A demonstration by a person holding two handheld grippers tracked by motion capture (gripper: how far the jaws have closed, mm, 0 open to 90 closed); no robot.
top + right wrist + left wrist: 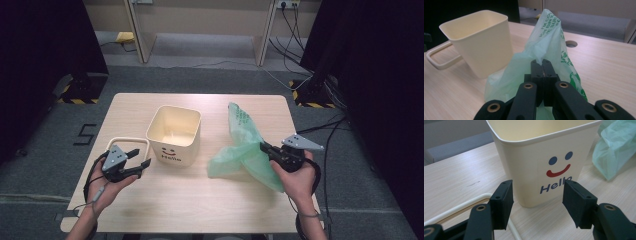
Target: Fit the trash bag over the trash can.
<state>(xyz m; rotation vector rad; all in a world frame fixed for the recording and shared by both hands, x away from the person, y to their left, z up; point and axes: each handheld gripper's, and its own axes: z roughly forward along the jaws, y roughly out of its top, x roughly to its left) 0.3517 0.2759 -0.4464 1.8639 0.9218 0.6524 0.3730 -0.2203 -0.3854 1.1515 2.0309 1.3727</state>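
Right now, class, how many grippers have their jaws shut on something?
1. The right gripper is shut on the green plastic bag at the table's right. The left gripper, at the left, is open and empty, facing the cream bin.

- My right gripper [543, 65]: the jaws clamp a fold of the green bag [544, 47]; the pinched part is hidden between the pads.
- Bag print: green lettering runs off the crumpled top, and I can't read it whole.
- Cream bin [541, 157]: in the left gripper view its rim is cut by the top edge, and my right-hand pad covers the end of the word under the smiley.
- Cream frame [461, 206]: partly behind my left gripper [537, 205], and cut at the picture's edge.
- My forearms: cut at the bottom of the high view.
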